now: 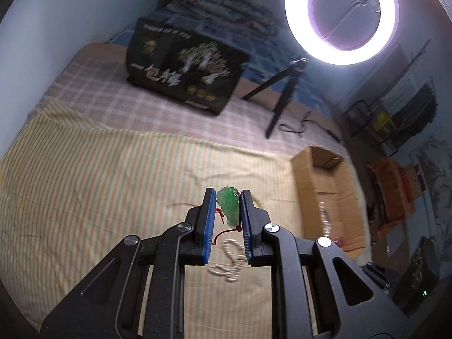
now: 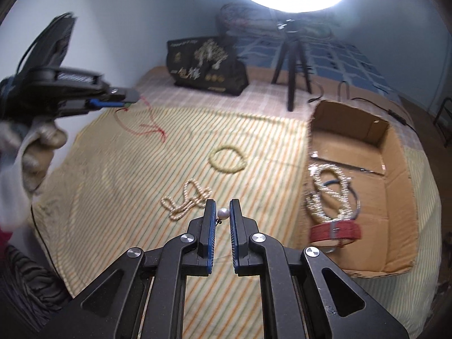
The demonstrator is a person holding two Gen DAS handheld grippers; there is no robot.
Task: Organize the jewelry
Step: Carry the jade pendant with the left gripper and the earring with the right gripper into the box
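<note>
Jade pendant (image 1: 229,207) pinched in the left gripper (image 1: 227,197), tiny pearl (image 2: 223,213) in the right gripper (image 2: 223,212); that pearl looks barely caught and could pop out before reaching the cardboard box (image 2: 395,186).

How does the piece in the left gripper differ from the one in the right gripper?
The green carved pendant in the left gripper is bulky; the white pearl in the right gripper is small and round. The pendant trails a red cord; the pearl shows only a tiny dark fitting. Both are pinched between blue pads.
</note>
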